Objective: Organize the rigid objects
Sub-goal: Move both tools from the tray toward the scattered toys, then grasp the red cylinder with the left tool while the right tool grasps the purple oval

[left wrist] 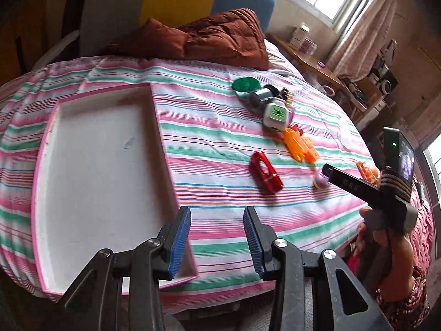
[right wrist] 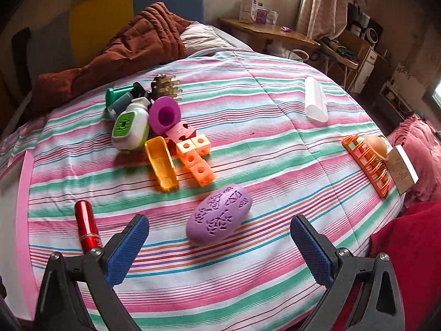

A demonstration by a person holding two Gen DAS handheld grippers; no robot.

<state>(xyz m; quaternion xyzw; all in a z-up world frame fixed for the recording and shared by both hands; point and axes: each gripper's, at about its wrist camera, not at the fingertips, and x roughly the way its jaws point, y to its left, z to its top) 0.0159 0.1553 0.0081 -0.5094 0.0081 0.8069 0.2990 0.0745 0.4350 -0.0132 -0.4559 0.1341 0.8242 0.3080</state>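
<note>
A striped bedspread (right wrist: pixel 248 104) in pink, green and white carries everything. Near its left edge lies a shallow white tray (left wrist: pixel 96 165) with a pink rim, nothing in it. The left gripper (left wrist: pixel 217 237) hangs above the tray's near right corner, its blue-padded jaws partly apart with nothing between them.

The right gripper (right wrist: pixel 219 251) stands wide and holds nothing — just beyond its tips lies a purple oval case (right wrist: pixel 219 215) with a cut-out pattern on top, near the bedspread's front edge. To the left of it, close to the left finger, rests a red metallic tube (right wrist: pixel 86 226).

Toward the middle sits a pile: a white bottle with a green face (right wrist: pixel 129 127), a purple cup (right wrist: pixel 164 114), orange linked cubes (right wrist: pixel 197 160), a yellow-orange trough (right wrist: pixel 162 162), a green disc (right wrist: pixel 113 96) and a brown bristled piece (right wrist: pixel 165 85). A translucent white cap (right wrist: pixel 315 102) lies apart toward the far right; an orange rack (right wrist: pixel 366 162) and a small printed card (right wrist: pixel 403 171) sit at the right edge — the card's print is too small to read.

In the left wrist view, the right gripper's body bears pale characters, too blurred to read with certainty.
</note>
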